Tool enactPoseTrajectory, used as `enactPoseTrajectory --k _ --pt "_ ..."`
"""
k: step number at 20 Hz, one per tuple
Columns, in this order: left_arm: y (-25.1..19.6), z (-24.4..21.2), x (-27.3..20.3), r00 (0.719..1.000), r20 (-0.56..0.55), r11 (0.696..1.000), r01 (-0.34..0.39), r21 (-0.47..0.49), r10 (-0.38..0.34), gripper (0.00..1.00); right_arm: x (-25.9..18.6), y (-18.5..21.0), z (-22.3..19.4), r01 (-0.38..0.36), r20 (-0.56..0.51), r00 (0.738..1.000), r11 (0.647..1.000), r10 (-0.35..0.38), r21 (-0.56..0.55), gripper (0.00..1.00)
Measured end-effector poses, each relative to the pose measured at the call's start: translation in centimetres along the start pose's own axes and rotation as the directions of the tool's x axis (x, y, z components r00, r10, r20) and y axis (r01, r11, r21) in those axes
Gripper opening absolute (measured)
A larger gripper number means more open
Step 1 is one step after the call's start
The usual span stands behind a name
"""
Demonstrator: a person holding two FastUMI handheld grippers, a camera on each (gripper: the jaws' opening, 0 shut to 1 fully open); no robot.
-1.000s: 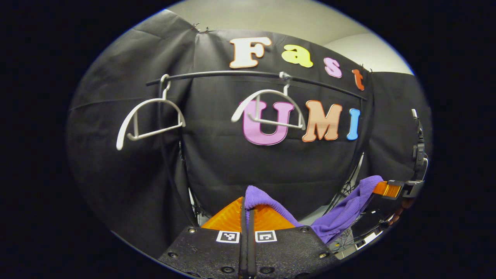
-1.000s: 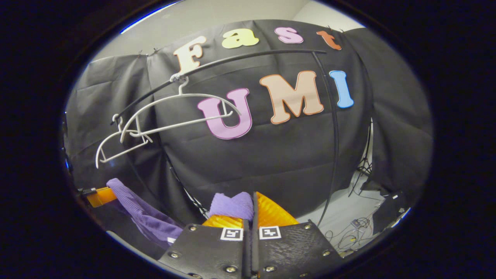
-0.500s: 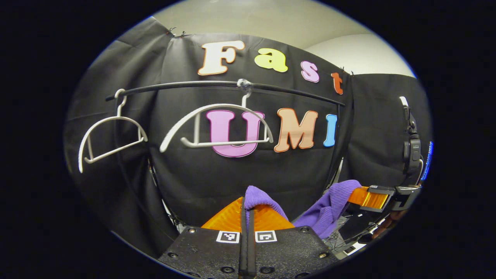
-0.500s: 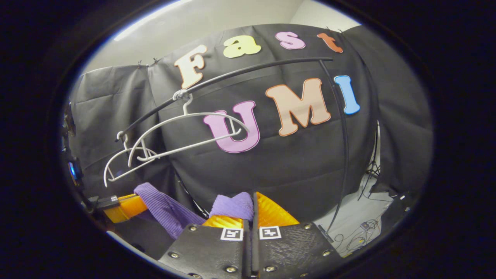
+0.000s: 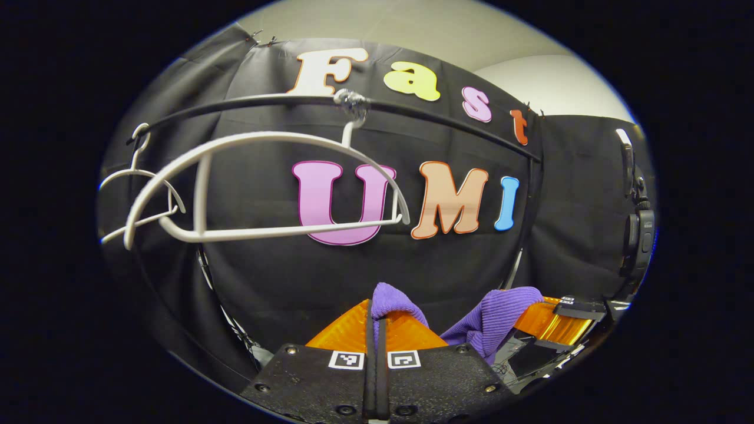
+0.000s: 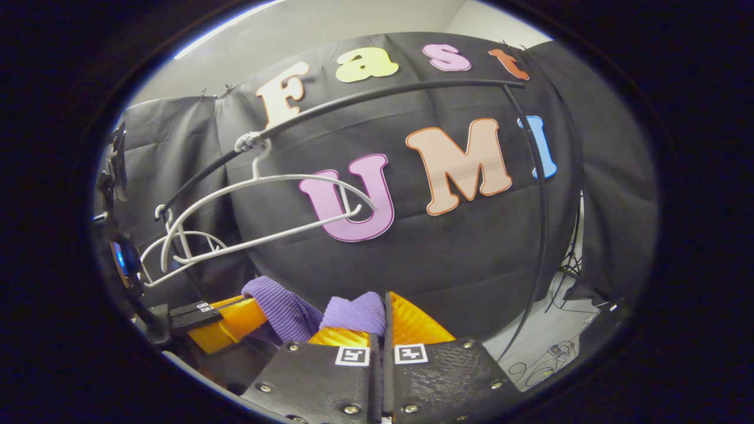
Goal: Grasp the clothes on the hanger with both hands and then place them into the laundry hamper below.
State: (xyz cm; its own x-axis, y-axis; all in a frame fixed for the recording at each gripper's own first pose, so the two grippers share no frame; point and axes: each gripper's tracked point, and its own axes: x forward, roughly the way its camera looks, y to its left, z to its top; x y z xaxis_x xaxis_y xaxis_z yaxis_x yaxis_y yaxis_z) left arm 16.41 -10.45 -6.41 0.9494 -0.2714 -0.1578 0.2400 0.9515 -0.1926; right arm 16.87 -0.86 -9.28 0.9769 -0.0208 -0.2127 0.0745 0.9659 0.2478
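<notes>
The clothes, one purple knit garment, hang clear of the hanger and are strung between my two tools, low and just ahead of each set of fingers. Compared with a second ago the span of cloth is much shorter: the two grippers have come close together, so the fabric now bunches up between them instead of stretching out in a long drape.

The black rail and the white hanger loom larger above and ahead of my left gripper than they did a moment back, the hanger bare (the second hanger sits further off to that tool's left). From my right gripper the same hanger lies up and to the left, also empty.

My left gripper is pressed together on a fold of the purple cloth that pokes up between its fingertips. My right gripper likewise pinches a wad of it, sitting on the left side of its closed fingers. Each tool also shows beside the other: the right one to the left tool's lower right.

I judge the take-off step finished; gathering the garment should make it easier to drop into the hamper, which still lies below.
</notes>
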Motion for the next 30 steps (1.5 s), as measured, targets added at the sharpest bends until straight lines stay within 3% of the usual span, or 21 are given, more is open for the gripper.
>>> enactPoseTrajectory --k 3,7,8,9,15,20,25,27,28,29,30 --pt "-0.3 -2.7 2.7 0.999 -0.034 1.0 0.029 0.01 -0.028 0.0 3.1 -0.7 -2.9 0.009 -0.066 0.998 1.0 -0.007 0.019 0.02" --pt "1.0 -7.8 6.3 0.993 -0.114 0.998 0.013 0.054 -0.007 0.01 6.0 -2.9 -7.6 0.034 -0.163 0.986 0.998 -0.026 0.047 0.02" --pt "1.2 -9.3 7.0 0.99 -0.143 0.998 0.011 0.062 -0.002 0.01 6.7 -3.4 -9.0 0.044 -0.194 0.98 0.998 -0.035 0.042 0.07" --pt "1.4 -10.7 7.7 0.986 -0.169 0.998 0.007 0.066 0.004 0.01 7.4 -4.0 -10.4 0.052 -0.225 0.973 0.998 -0.044 0.034 0.0" --pt "3.3 -18.2 11.0 0.95 -0.307 0.996 -0.037 0.086 0.062 0.01 10.4 -8.0 -16.9 0.123 -0.366 0.922 0.992 -0.123 -0.025 0.02" --pt "4.3 -24.6 13.0 0.892 -0.433 0.99 -0.089 0.106 0.127 0.01 12.6 -11.5 -22.0 0.181 -0.445 0.868 0.975 -0.218 -0.126 0.03" --pt "5.9 -29.8 13.1 0.833 -0.53 0.987 -0.147 0.062 0.157 0.01 14.7 -12.8 -26.7 0.174 -0.514 0.826 0.972 -0.233 -0.161 0.05" --pt "5.4 -31.3 12.6 0.809 -0.574 0.99 -0.14 0.023 0.128 0.0 14.9 -12.9 -28.0 0.175 -0.543 0.809 0.973 -0.228 -0.147 0.09" --pt "5.7 -32.0 12.5 0.797 -0.59 0.989 -0.15 0.013 0.128 0.05 14.9 -12.7 -28.3 0.173 -0.552 0.804 0.975 -0.221 -0.138 0.15" --pt "6.1 -32.2 12.5 0.791 -0.596 0.986 -0.164 0.018 0.142 0.11 14.7 -12.6 -28.4 0.17 -0.553 0.805 0.976 -0.216 -0.134 0.31" --pt "6.8 -32.5 12.4 0.792 -0.591 0.984 -0.175 0.022 0.154 0.28 14.6 -12.3 -28.4 0.162 -0.556 0.804 0.977 -0.212 -0.138 0.3"
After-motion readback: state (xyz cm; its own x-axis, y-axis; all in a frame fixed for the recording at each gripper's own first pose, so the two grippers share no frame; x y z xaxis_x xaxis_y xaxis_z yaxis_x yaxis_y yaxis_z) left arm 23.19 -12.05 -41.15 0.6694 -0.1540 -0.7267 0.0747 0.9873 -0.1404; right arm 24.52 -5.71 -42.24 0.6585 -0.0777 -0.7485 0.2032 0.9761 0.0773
